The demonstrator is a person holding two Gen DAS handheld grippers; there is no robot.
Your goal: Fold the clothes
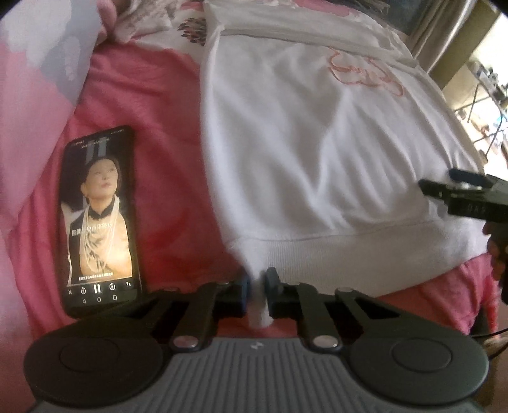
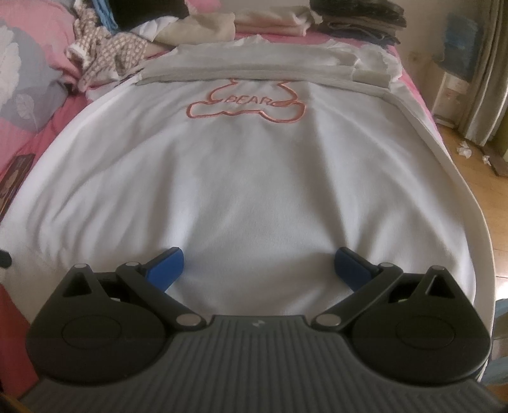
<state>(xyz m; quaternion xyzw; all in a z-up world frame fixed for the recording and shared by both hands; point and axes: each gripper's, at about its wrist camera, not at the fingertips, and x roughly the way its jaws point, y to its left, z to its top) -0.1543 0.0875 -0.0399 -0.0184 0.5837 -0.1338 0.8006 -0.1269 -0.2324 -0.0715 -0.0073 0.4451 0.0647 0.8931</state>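
We see the white sweatshirt [image 2: 241,178] spread flat on the bed [image 1: 152,95], its embroidered pink bear outline [image 2: 244,104] facing up, its ribbed hem [image 1: 349,241] nearest us and a grey band of cloth folded across its top. It looks to us like soft, fairly thick knit: light to lift, limp, inclined to sag and wrinkle between any two holds, and not slippery against the pink bedding. The ribbed hem is the firmest part to pinch, and we judge the two hem corners the best holds, since lifting from them would keep the body taut. The left tongs [image 1: 258,286] are closed tight on a bunched bit of the hem at its left corner, with a tuft of white cloth poking out behind the pads; the tool lies low and level, pointing up the garment. The right tongs [image 2: 258,267] stand wide open with nothing between the blue pads, hovering low over the lower right part of the sweatshirt; whether the pads touch the cloth we cannot quite tell. A phone [image 1: 98,222] with a video playing lies on the bedding just beside the sweatshirt's left edge, and other folded clothes [image 2: 317,22] are piled at the far end of the bed.
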